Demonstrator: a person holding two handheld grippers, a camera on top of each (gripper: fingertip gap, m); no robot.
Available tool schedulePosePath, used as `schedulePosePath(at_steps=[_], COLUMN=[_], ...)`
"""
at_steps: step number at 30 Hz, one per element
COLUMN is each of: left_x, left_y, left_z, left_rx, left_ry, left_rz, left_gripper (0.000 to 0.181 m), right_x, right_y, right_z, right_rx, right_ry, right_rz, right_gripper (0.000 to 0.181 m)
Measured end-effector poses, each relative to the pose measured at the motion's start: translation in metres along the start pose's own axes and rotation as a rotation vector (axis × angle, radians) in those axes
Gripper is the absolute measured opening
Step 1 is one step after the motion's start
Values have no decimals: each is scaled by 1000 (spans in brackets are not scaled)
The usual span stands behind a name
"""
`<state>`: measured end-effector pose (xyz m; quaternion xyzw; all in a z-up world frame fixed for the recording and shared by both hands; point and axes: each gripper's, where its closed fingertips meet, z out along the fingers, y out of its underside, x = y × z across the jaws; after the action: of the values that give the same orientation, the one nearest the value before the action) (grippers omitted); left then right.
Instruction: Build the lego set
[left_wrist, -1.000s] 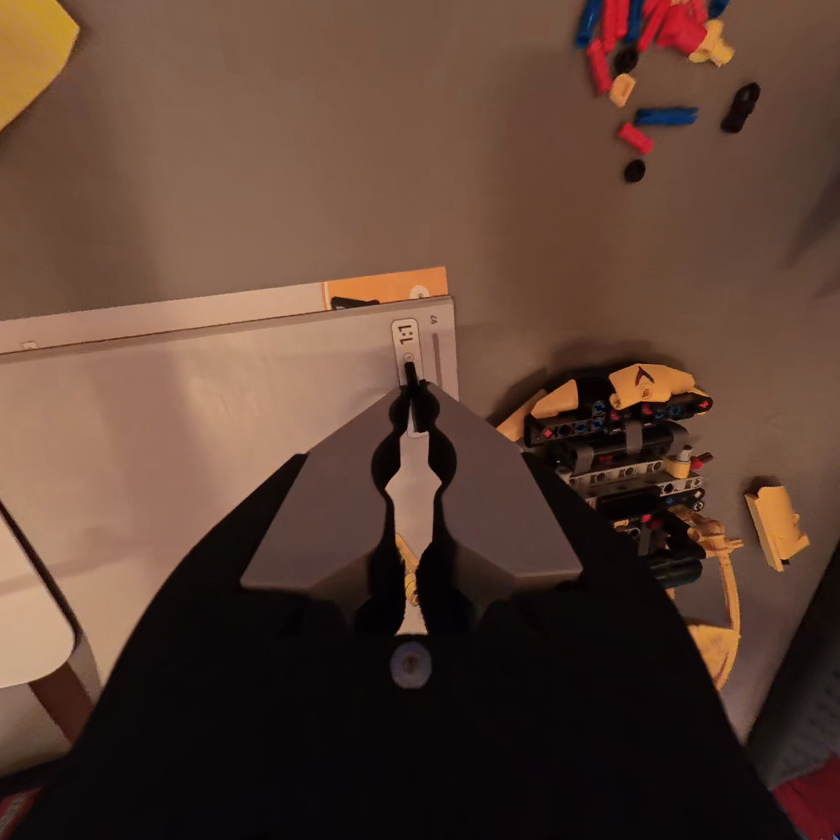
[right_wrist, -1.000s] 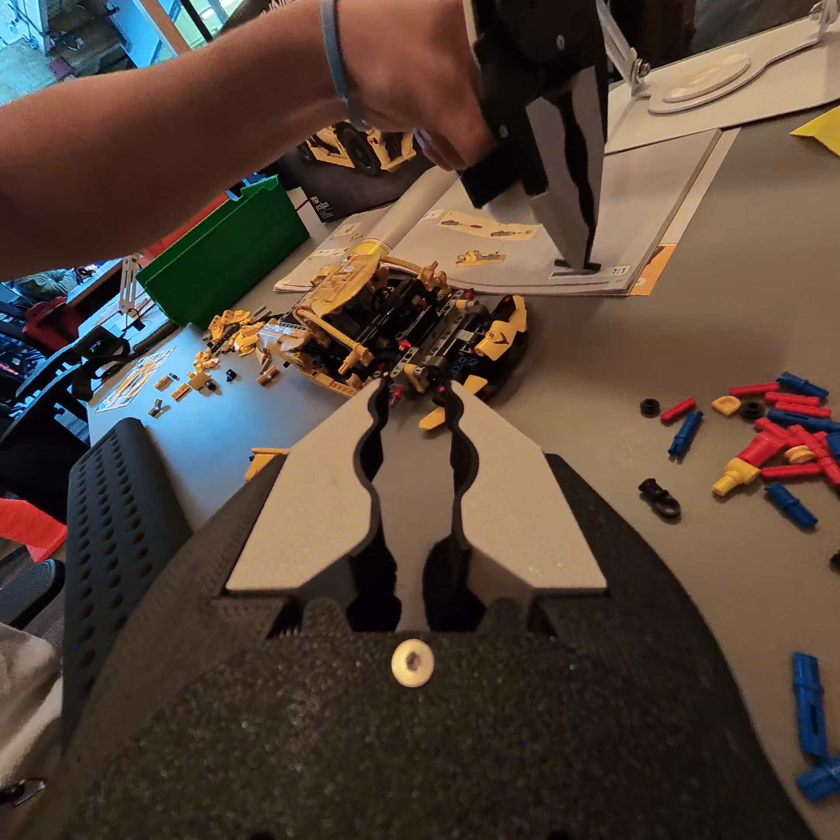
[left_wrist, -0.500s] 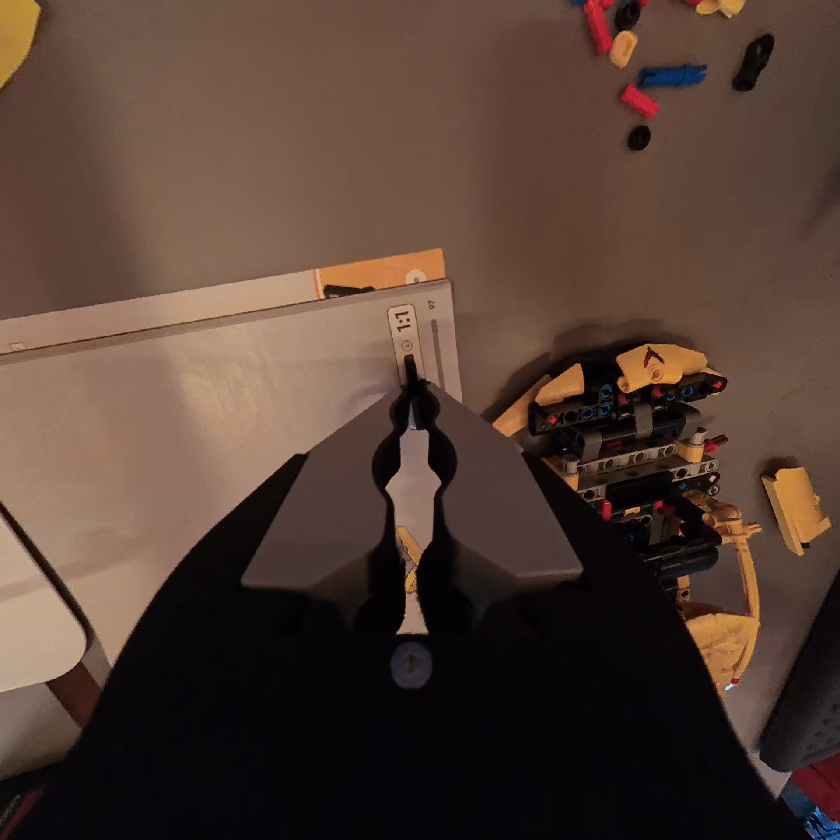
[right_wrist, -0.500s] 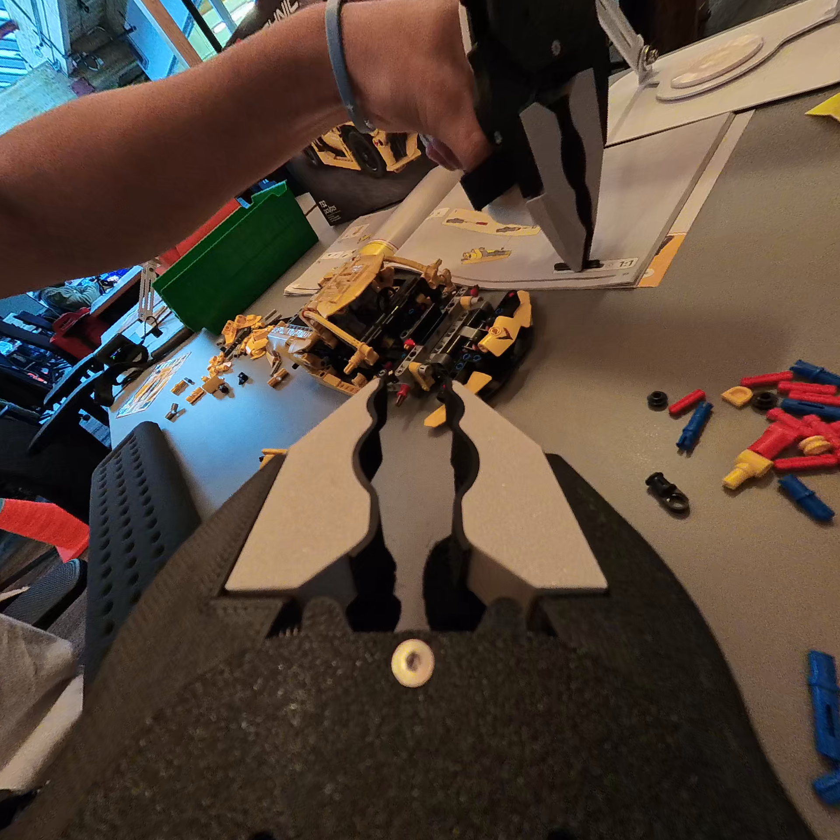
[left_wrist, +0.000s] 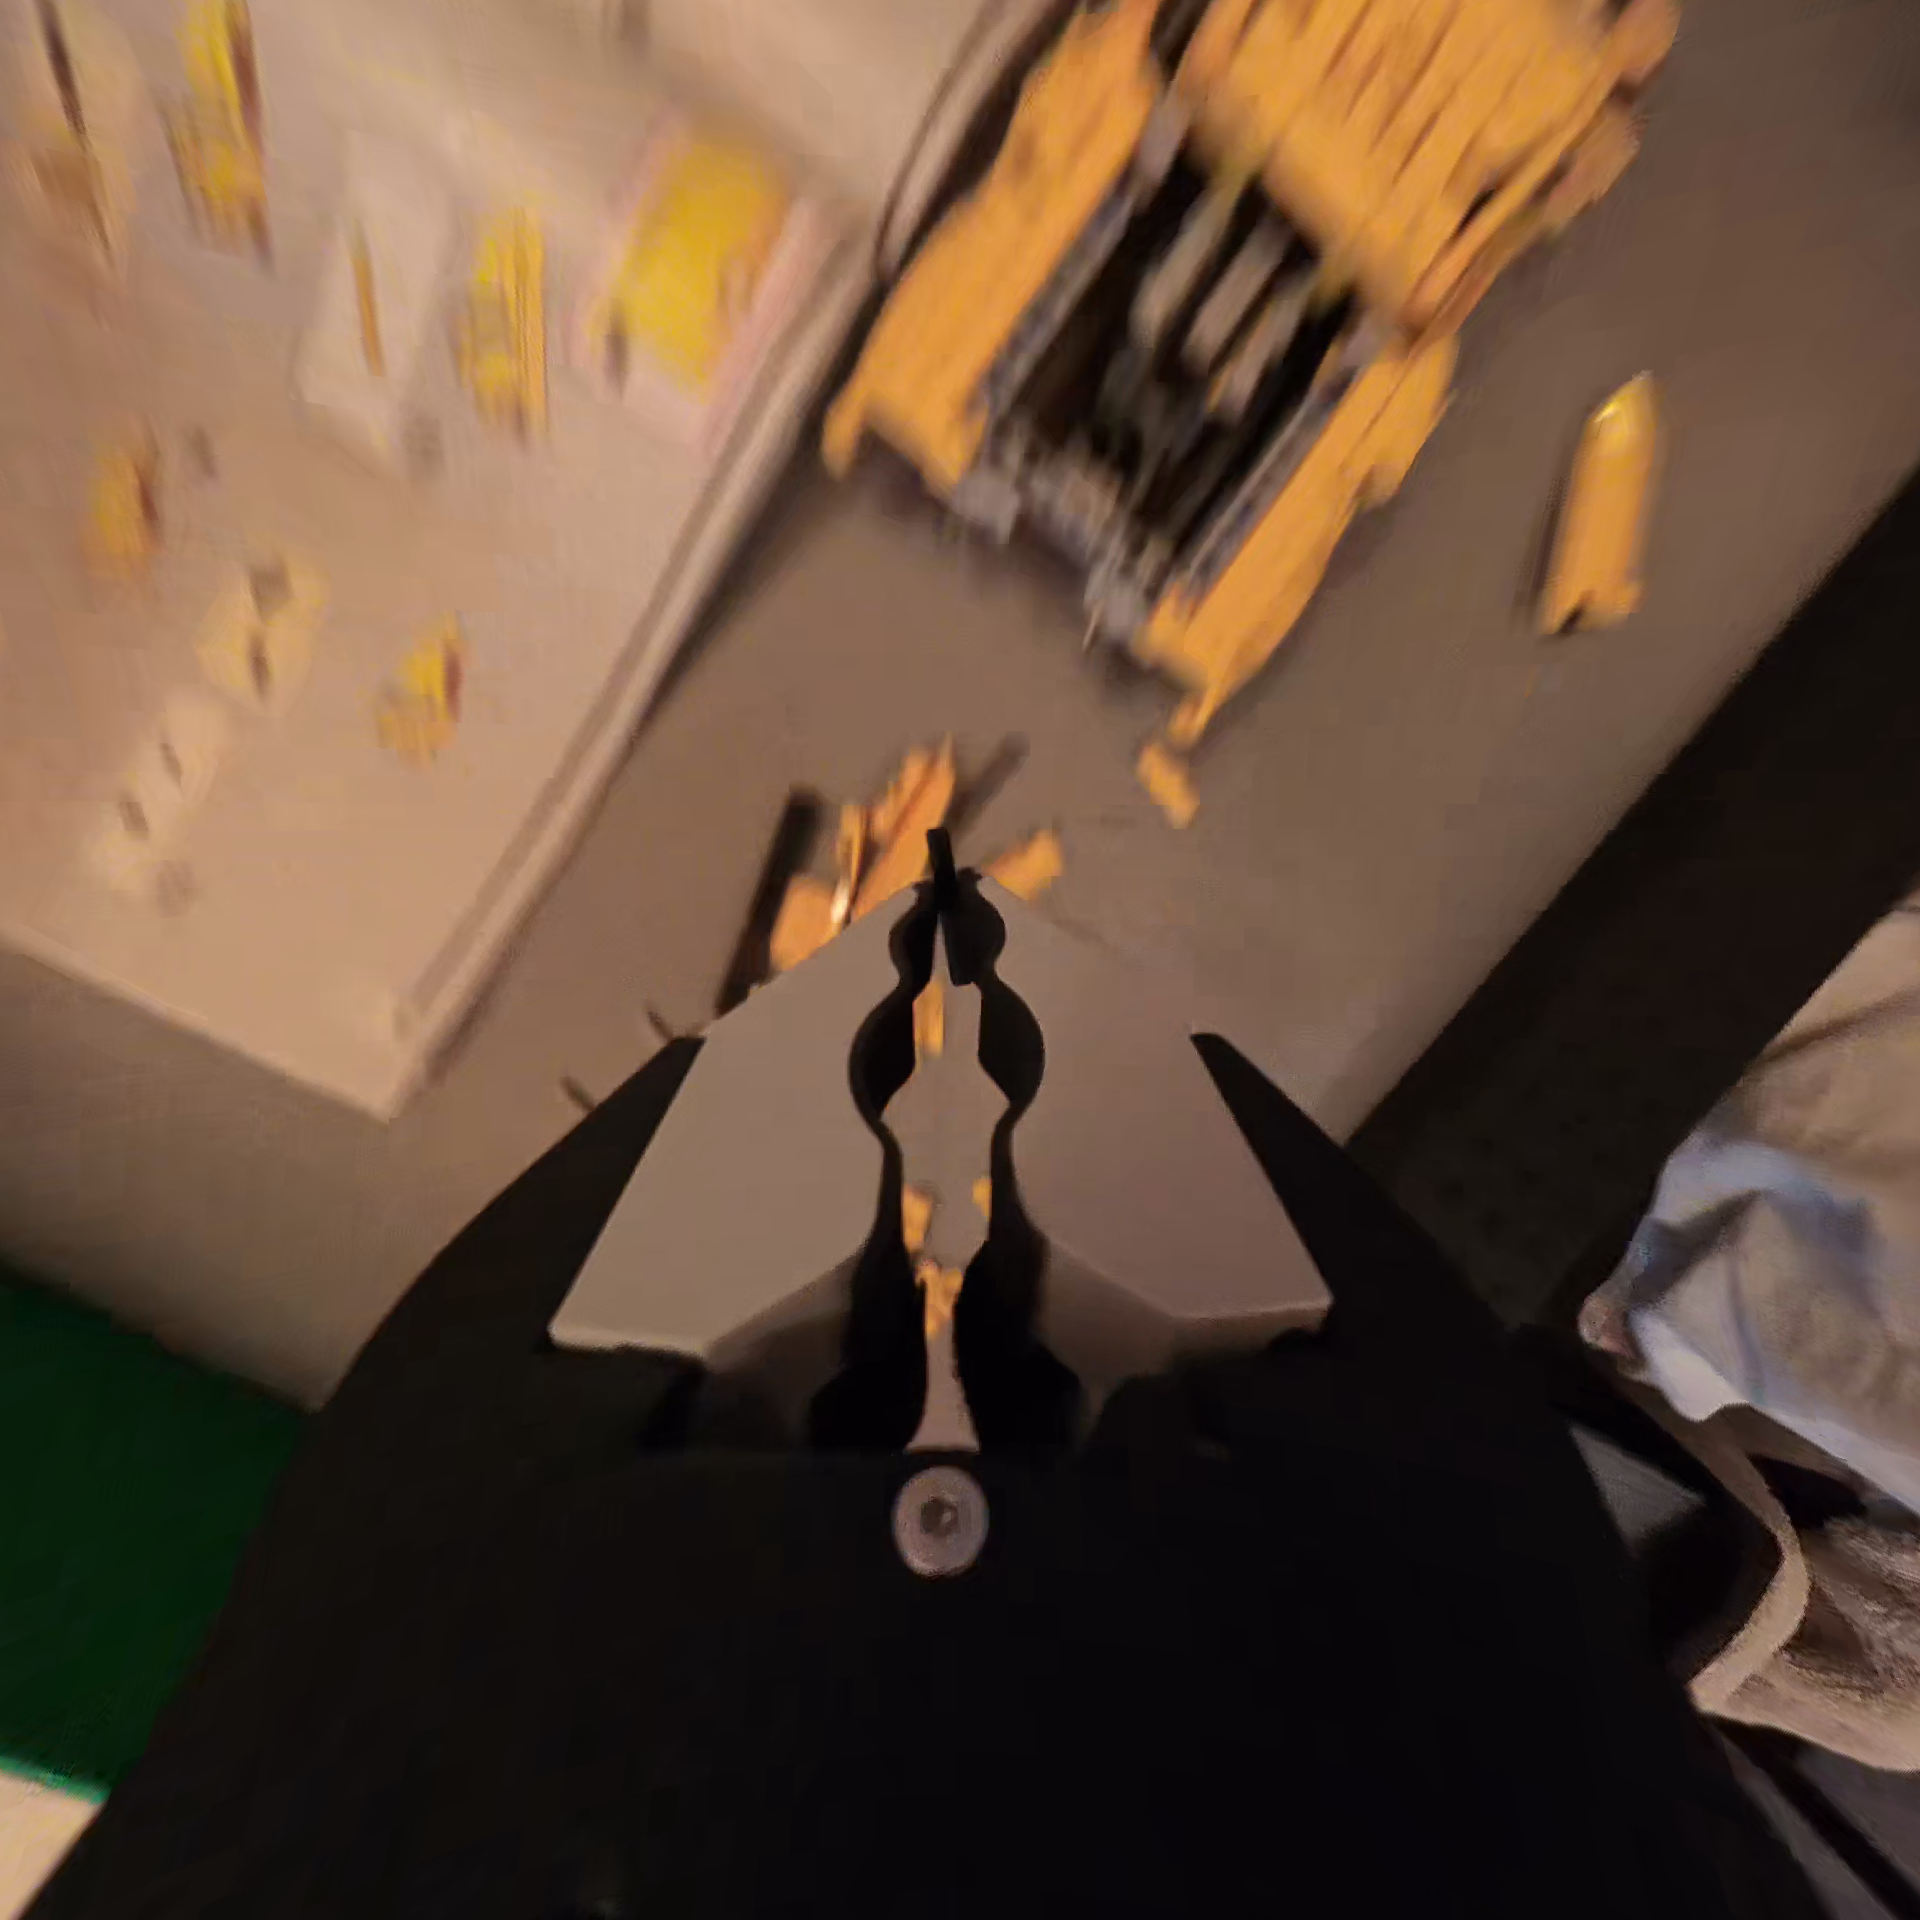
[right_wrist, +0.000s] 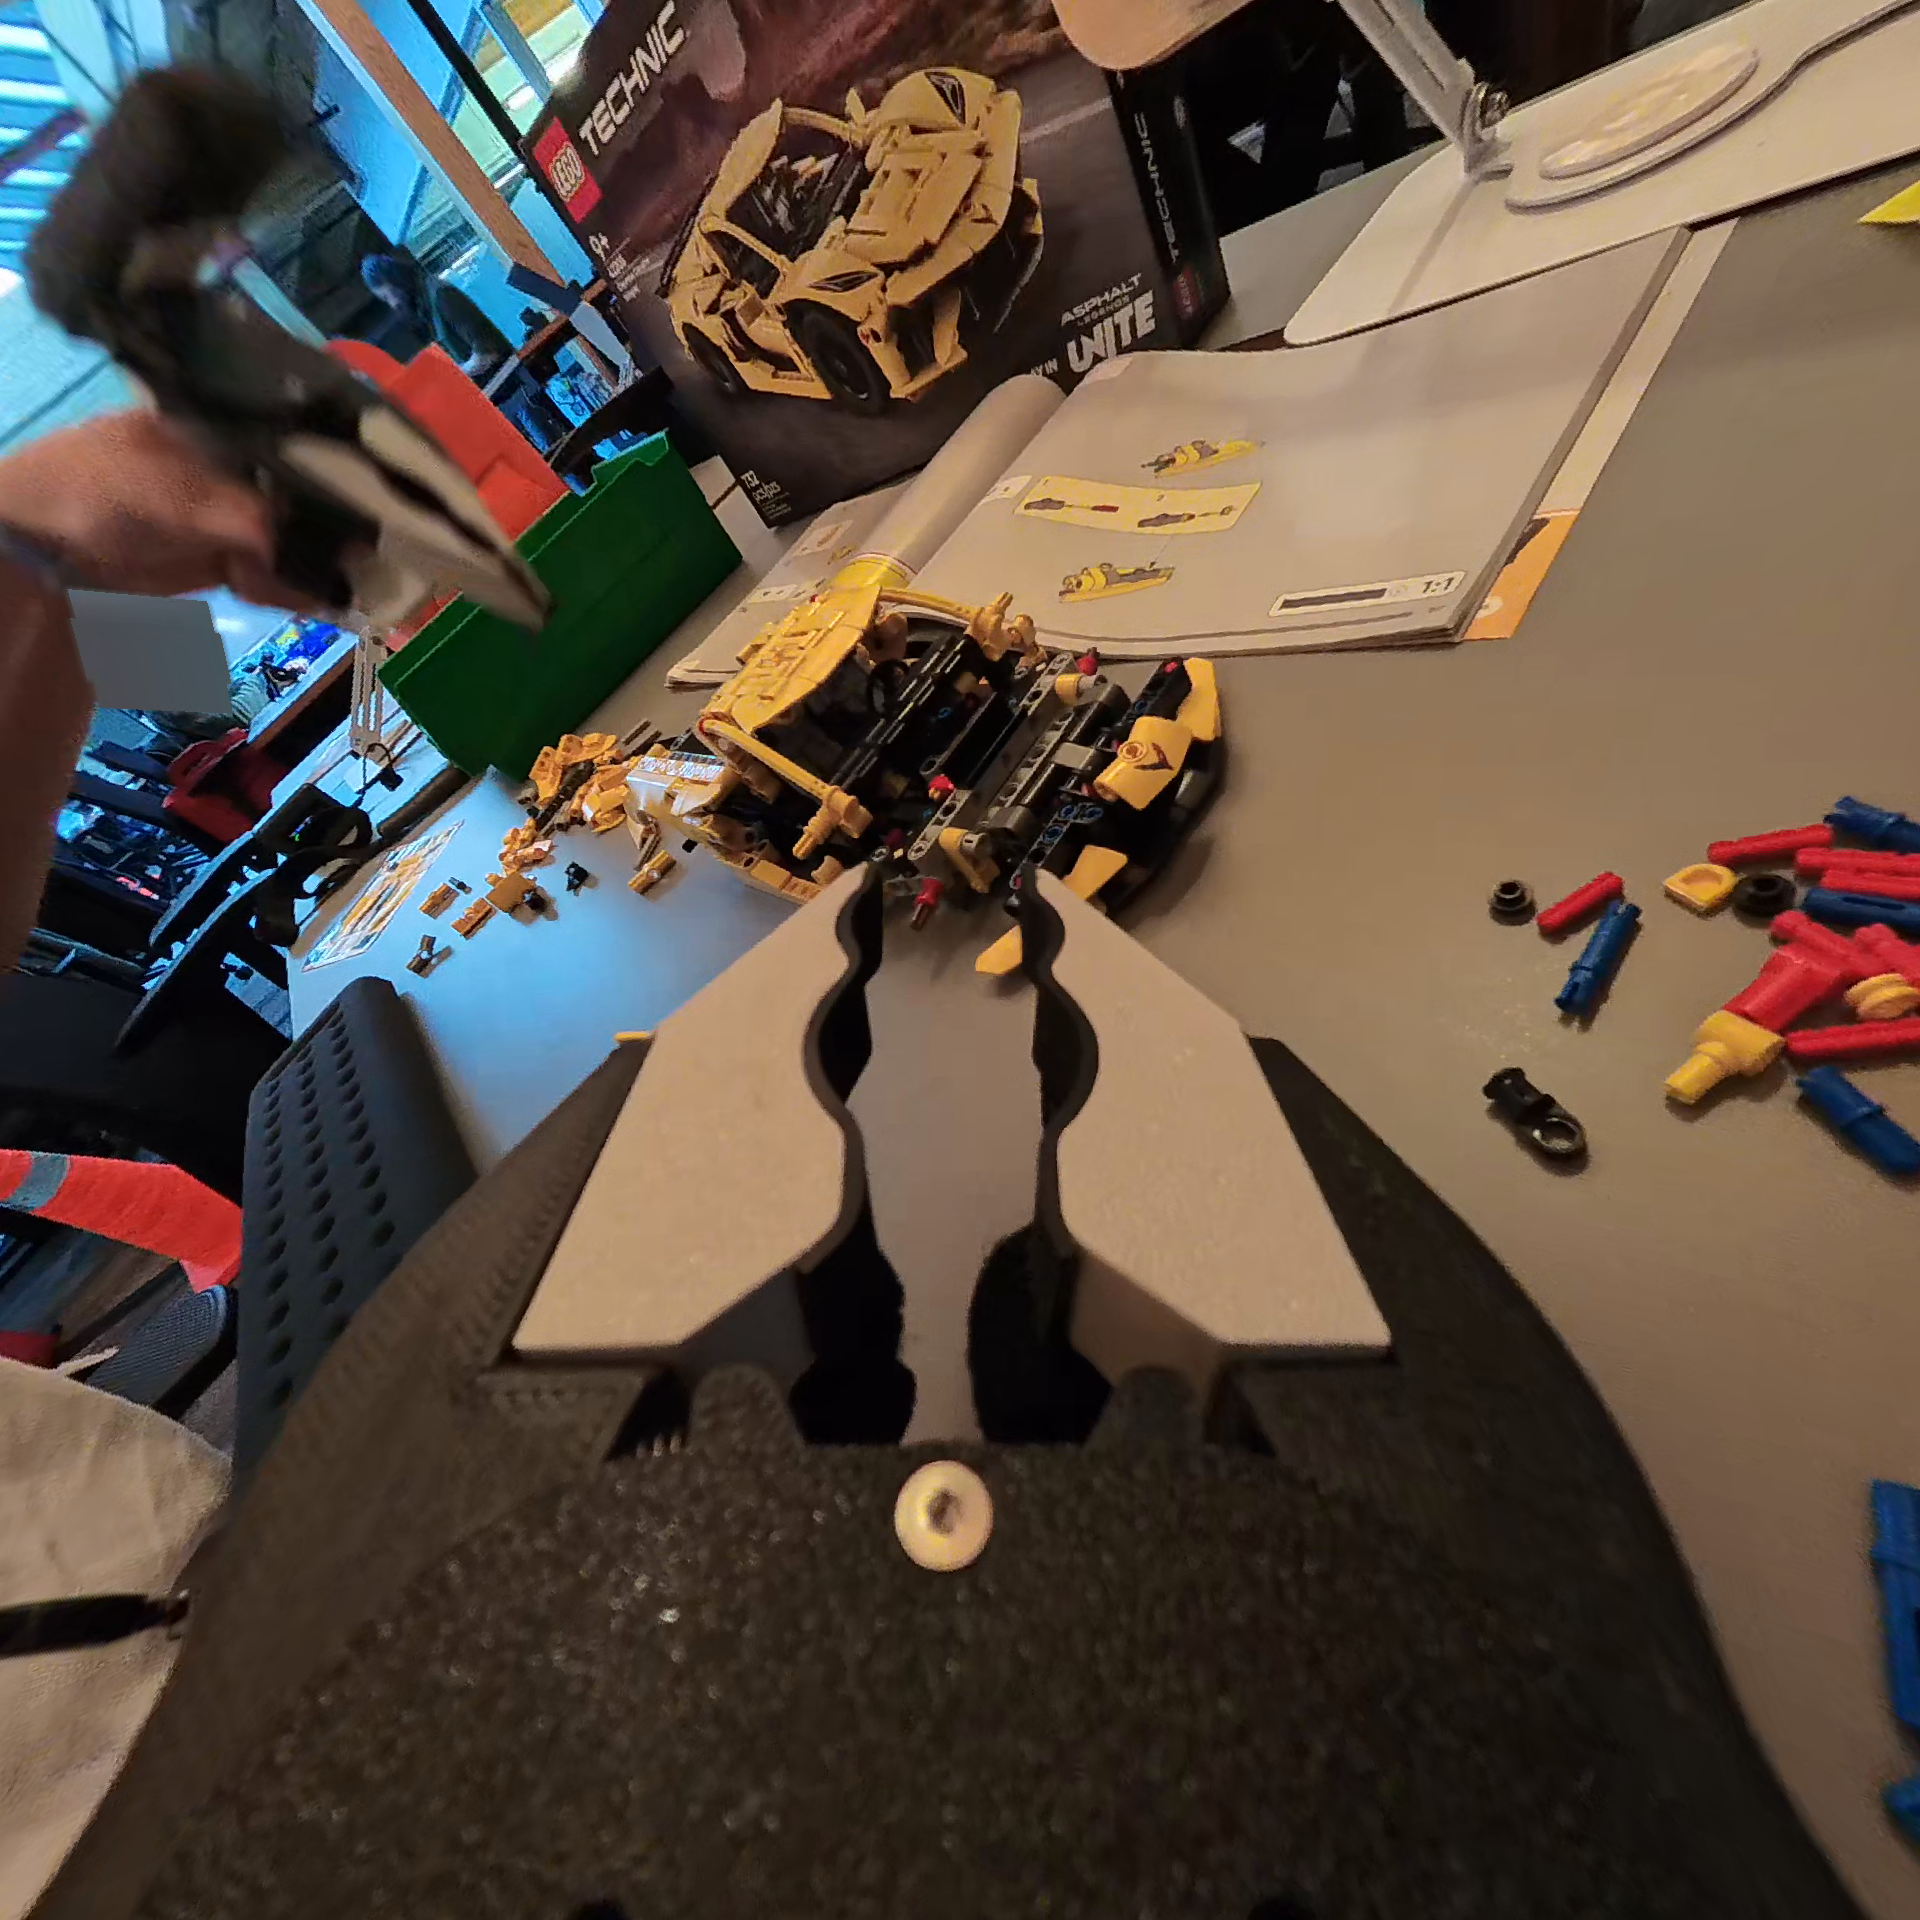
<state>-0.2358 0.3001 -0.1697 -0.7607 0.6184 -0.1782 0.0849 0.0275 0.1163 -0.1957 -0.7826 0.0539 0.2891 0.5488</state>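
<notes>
The half-built yellow and black lego car (right_wrist: 935, 748) sits on the grey table, just beyond my right gripper (right_wrist: 951, 904), which is open and empty with its jaws apart near the car's front. My left gripper (left_wrist: 943, 896) is shut on a thin black axle (left_wrist: 941, 857) that sticks out past the tips. It hovers over a heap of loose yellow pieces (left_wrist: 883, 862), with the car (left_wrist: 1195, 343) farther ahead. The left wrist view is blurred by motion. In the right wrist view the left gripper (right_wrist: 416, 520) shows high at the left, held by a hand.
An open instruction booklet (right_wrist: 1299, 488) lies behind the car, with the set's box (right_wrist: 883, 229) and a green bin (right_wrist: 582, 613) beyond. Loose yellow parts (right_wrist: 561, 790) lie left of the car. Red and blue pins (right_wrist: 1829, 935) and a black connector (right_wrist: 1532, 1112) lie right. A black chair back (right_wrist: 332, 1122) stands at the table edge. Spacing between my two grippers at the tips: around 35 cm.
My left gripper has swung fast from the booklet's corner to the left, over the loose yellow pieces, still holding the black axle. The right gripper has barely moved.
</notes>
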Motion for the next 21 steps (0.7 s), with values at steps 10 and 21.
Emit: schedulePosePath(at_steps=[10,21], left_x=[-7,6], left_y=[102,100], left_z=[36,62], left_rx=[131,116], left_ry=[-39,-71], left_rz=[-197,-65], left_gripper=[3,16], right_x=[5,10], right_y=[6,10], right_z=[3,6], right_rx=[-35,-61], right_ry=[57,111], right_rz=[-32,-67], right_gripper=[24,23])
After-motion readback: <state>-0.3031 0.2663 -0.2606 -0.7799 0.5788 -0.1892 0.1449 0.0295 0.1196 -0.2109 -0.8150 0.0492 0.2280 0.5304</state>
